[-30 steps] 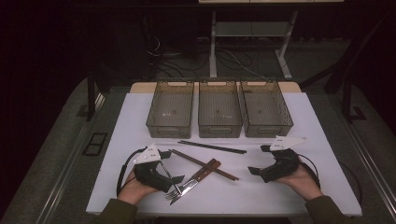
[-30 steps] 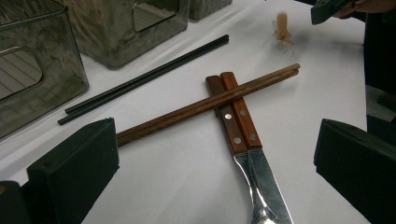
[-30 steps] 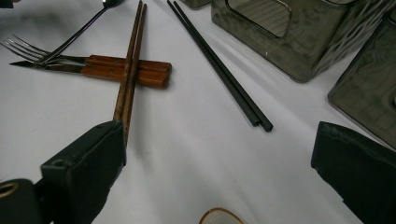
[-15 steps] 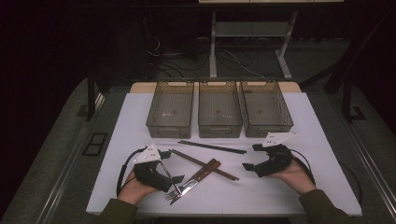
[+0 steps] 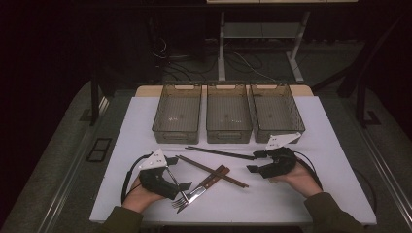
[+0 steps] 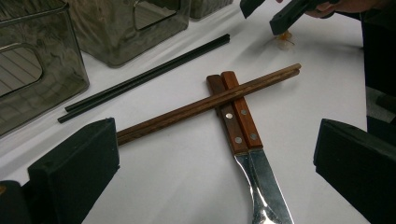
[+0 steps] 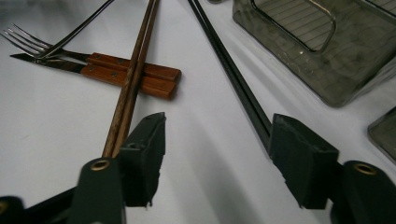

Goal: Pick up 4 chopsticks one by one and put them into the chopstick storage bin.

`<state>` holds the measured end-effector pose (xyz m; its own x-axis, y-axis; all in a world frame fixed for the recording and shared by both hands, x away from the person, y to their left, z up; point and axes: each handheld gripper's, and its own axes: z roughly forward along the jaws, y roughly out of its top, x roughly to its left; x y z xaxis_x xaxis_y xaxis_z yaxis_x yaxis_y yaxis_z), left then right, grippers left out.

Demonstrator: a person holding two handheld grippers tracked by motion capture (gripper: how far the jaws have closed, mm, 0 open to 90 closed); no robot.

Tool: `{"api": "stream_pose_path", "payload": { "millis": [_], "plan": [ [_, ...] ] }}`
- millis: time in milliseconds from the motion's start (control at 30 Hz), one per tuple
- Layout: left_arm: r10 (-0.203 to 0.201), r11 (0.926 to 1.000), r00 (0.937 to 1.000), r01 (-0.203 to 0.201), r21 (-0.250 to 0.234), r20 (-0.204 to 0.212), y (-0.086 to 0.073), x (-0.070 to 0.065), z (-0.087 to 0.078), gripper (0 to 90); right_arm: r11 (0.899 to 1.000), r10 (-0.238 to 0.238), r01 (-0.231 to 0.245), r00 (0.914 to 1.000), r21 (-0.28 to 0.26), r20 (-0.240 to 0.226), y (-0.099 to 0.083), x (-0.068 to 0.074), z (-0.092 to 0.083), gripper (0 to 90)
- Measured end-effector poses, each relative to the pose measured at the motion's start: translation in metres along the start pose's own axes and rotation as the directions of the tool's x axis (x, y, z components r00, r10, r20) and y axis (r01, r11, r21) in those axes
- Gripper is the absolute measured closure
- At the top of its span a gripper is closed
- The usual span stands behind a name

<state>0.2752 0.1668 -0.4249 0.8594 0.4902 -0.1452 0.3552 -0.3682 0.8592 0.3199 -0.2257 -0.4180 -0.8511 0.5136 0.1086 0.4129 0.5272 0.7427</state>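
Note:
A pair of black chopsticks lies in front of the bins, and a brown pair crosses the wooden handles of a knife and fork. My right gripper is low at the right ends of both pairs. Its jaws have just been closing and stand open. In the right gripper view bare table lies between them, the black chopsticks run up to the right jaw, and the brown chopsticks pass behind the left one. My left gripper rests open, with the knife and fork ahead of its wide jaws.
Three clear smoky bins stand side by side at the back of the white table top. One bin's wall is close on the right of my right gripper. Dark floor and a desk frame lie beyond the table.
My right gripper has slid left to the ends of the chopsticks and its jaws have narrowed. The left hand and the cutlery have stayed put.

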Motion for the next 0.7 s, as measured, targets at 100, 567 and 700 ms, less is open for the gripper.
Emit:
{"api": "stream_pose_path", "payload": {
  "millis": [100,567,700],
  "plan": [
    [-0.004,1.0000,1.0000,0.004,-0.001,0.001,0.000,0.000,0.000,0.0,1.000,-0.007,0.007,1.0000,0.002,0.007,0.003,-0.002,0.003,42.4],
    [-0.007,1.0000,1.0000,0.007,-0.002,0.001,0.000,0.001,0.000,0.0,0.999,-0.011,0.011,0.9999,0.031,-0.003,0.019,-0.018,0.021,68.8],
    [-0.007,1.0000,1.0000,0.007,-0.002,0.001,-0.001,0.001,0.000,0.0,0.999,-0.017,0.018,0.9998,0.045,-0.008,0.021,-0.022,0.028,73.2]
  ]
}}
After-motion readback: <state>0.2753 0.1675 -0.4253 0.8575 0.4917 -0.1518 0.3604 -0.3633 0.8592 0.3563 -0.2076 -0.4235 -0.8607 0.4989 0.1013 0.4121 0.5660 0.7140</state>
